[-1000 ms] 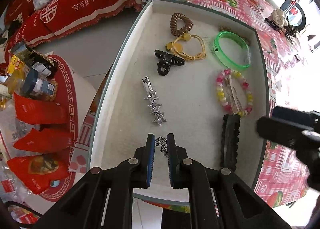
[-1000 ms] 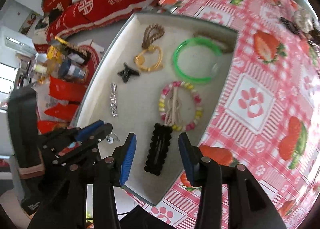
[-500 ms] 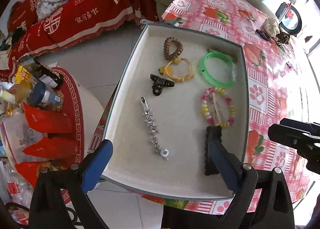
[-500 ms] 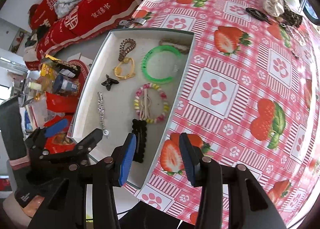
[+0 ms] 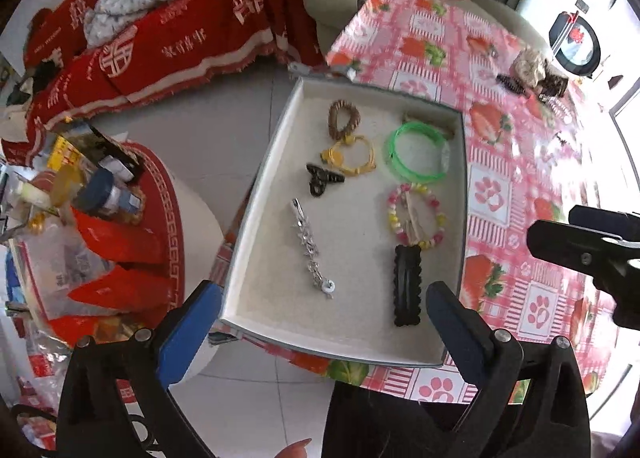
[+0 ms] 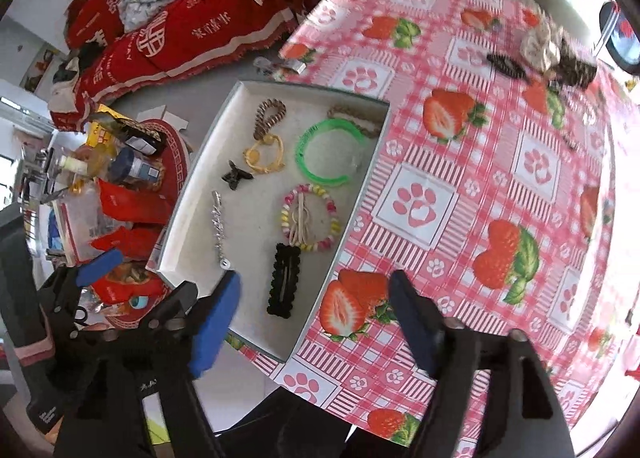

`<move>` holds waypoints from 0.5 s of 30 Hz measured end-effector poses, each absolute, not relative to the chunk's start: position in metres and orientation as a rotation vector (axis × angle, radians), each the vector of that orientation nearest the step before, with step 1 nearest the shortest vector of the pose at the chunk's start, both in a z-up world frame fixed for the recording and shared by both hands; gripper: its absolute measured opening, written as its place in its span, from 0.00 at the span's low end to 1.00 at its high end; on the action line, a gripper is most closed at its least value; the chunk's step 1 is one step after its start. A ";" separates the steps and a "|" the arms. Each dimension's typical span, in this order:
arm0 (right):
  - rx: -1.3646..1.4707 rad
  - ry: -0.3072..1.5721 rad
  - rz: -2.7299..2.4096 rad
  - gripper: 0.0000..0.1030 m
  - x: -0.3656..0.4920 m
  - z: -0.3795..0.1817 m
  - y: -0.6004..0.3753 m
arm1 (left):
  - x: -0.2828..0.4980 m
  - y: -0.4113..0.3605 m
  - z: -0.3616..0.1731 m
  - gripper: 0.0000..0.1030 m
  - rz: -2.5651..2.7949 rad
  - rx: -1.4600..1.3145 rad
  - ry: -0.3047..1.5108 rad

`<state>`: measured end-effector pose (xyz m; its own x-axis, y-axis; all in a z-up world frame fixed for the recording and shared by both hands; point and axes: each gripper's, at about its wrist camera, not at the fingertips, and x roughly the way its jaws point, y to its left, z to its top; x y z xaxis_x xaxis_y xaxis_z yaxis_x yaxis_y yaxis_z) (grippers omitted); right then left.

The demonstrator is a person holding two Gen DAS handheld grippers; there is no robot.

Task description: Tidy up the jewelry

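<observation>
A white tray [image 5: 256, 214] sits at the table's left edge, also in the right wrist view [image 6: 184, 214]. In it lie a silver star clip [image 5: 309, 246], a small earring [image 5: 329, 287] at its near end, a black scalloped clip [image 5: 407, 285], a beaded bracelet [image 5: 416, 218], a green bangle [image 5: 416, 156], a yellow hair tie [image 5: 352, 156], a black claw clip [image 5: 320, 180] and a brown coil tie [image 5: 343, 118]. My left gripper [image 5: 320, 322] is open and empty, above the tray's near edge. My right gripper [image 6: 316, 322] is open and empty, over the tray's near right corner.
More hair pieces [image 6: 552, 54] lie at the far end of the strawberry tablecloth [image 6: 500, 186]. A round red stool [image 5: 120, 226] loaded with bottles and red packets stands left of the table. A red-covered sofa [image 5: 160, 38] is behind.
My left gripper opened and let go of the small earring in the tray next to the star clip, then drew back and up. My right gripper also drew back and opened wider.
</observation>
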<state>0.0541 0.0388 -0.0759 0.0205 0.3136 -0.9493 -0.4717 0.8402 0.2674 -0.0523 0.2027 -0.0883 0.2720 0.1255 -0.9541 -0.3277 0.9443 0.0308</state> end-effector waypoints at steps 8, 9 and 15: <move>-0.215 1.320 0.598 0.87 0.046 -0.033 0.047 | -0.064 0.213 -0.047 1.00 0.359 -0.217 1.190; -0.223 1.302 0.598 0.87 0.045 -0.027 0.047 | -0.065 0.214 -0.043 1.00 0.365 -0.216 1.183; -0.232 1.222 0.589 0.89 0.038 -0.004 0.048 | -0.074 0.218 -0.029 1.00 0.392 -0.222 1.166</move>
